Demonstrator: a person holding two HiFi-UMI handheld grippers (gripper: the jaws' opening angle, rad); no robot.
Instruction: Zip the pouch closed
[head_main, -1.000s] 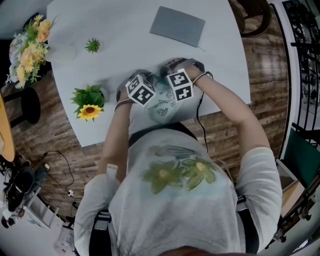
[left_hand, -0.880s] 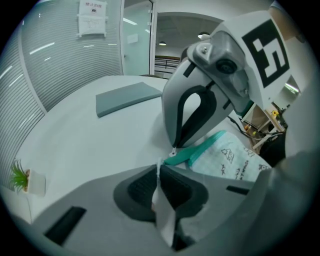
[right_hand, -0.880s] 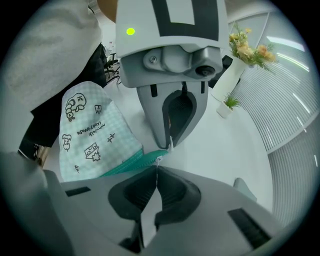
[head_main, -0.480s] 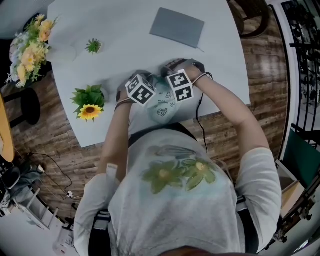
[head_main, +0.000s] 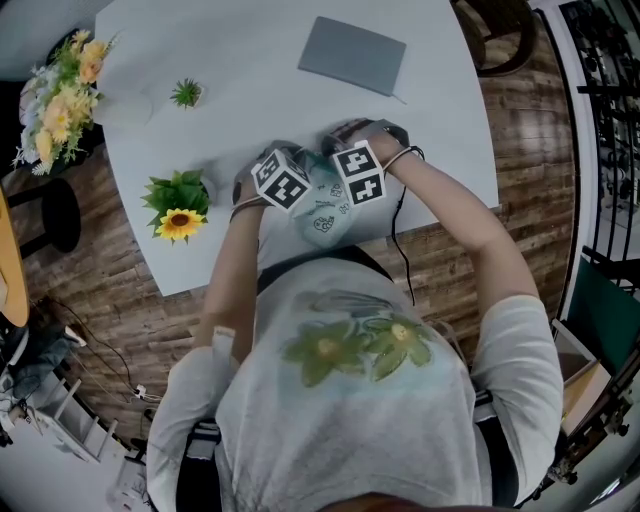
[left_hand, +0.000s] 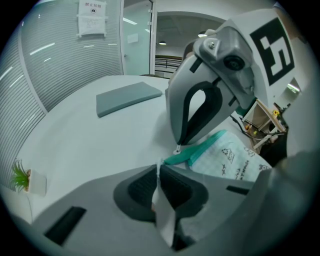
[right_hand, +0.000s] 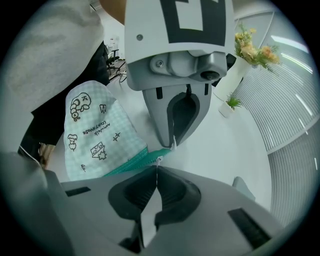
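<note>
At table (head_main: 300, 110) edge: left tongs (left_hand: 159, 171) grip pouch (left_hand: 225, 157) end, right tongs (right_hand: 157, 172) pinch zipper pull (left_hand: 177, 149); open surface ahead.

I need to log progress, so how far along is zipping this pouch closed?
Done: both tools are clamped at one end of the pouch. In hand: the left tool pinches the pouch's edge, and the right tool appears to pinch the zip pull beside it. To do: running the pull along the green zip; how much is already closed isn't clear.

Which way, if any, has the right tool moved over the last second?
No. In the head view the right tool sits just where it did against the sunflower and the table edge.
</note>
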